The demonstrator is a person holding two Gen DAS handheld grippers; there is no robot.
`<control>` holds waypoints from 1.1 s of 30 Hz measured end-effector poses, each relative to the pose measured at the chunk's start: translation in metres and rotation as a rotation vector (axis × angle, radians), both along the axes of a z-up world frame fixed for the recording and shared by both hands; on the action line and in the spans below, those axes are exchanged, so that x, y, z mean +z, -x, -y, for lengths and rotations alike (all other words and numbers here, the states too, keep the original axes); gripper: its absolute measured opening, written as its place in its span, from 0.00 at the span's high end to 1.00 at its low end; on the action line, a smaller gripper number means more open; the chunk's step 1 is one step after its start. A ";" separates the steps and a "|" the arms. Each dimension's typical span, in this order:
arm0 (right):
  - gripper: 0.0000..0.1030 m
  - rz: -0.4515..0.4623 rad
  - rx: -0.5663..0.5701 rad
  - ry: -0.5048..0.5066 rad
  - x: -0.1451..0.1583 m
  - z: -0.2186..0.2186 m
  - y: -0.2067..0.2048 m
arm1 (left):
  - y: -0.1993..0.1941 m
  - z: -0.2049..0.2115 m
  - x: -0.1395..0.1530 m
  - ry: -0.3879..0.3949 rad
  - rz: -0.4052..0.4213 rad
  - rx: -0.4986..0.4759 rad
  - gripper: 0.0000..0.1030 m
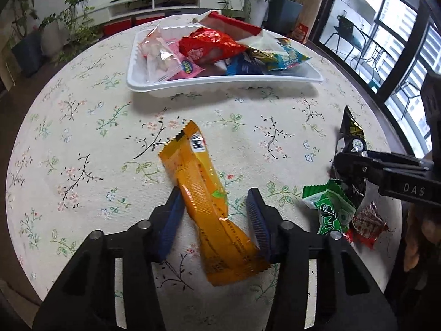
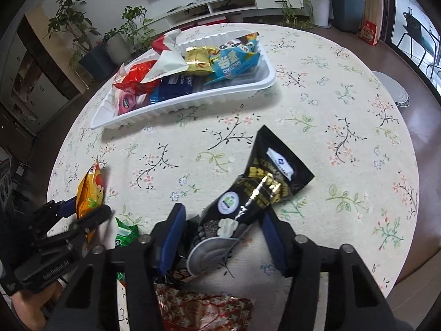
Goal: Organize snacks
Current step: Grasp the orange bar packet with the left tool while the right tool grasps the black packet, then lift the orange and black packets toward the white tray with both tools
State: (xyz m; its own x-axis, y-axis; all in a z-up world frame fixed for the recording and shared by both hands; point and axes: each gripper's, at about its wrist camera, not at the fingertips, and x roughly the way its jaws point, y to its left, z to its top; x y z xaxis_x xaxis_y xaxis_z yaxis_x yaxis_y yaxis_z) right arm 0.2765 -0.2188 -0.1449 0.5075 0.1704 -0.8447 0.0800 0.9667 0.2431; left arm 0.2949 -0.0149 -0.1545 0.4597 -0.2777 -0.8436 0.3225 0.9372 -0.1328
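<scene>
A long orange snack packet (image 1: 205, 197) lies on the floral tablecloth between the fingers of my left gripper (image 1: 216, 212), which is open around it. It also shows in the right wrist view (image 2: 89, 190). A black snack pouch (image 2: 253, 195) lies between the fingers of my right gripper (image 2: 223, 237), which is open around it. In the left wrist view the pouch (image 1: 351, 138) sits at the right gripper's tips (image 1: 344, 165). A white tray (image 1: 220, 81) (image 2: 176, 107) at the back holds several snack packets.
A green packet (image 1: 329, 207) (image 2: 125, 233) and a red patterned packet (image 1: 368, 224) (image 2: 204, 311) lie near the table's front edge between the grippers. Potted plants, a white shelf unit and windows stand beyond the round table.
</scene>
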 end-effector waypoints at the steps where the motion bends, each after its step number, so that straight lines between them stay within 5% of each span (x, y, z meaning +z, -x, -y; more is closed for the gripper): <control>1: 0.47 -0.002 0.004 0.008 0.000 0.000 0.000 | 0.000 0.000 -0.001 -0.002 -0.004 0.007 0.63; 16: 0.55 0.057 0.155 0.204 -0.003 -0.043 0.005 | 0.001 -0.017 0.002 -0.053 0.015 0.142 0.66; 33: 0.78 0.095 0.168 0.206 -0.003 -0.037 0.013 | 0.003 -0.021 0.005 -0.080 -0.017 0.047 0.80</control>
State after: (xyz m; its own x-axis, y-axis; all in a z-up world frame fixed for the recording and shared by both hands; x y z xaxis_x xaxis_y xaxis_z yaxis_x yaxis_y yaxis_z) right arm 0.2635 -0.1820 -0.1477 0.5650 0.0887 -0.8203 -0.0993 0.9943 0.0391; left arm 0.2922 0.0065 -0.1495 0.4556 -0.1874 -0.8702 0.2766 0.9590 -0.0617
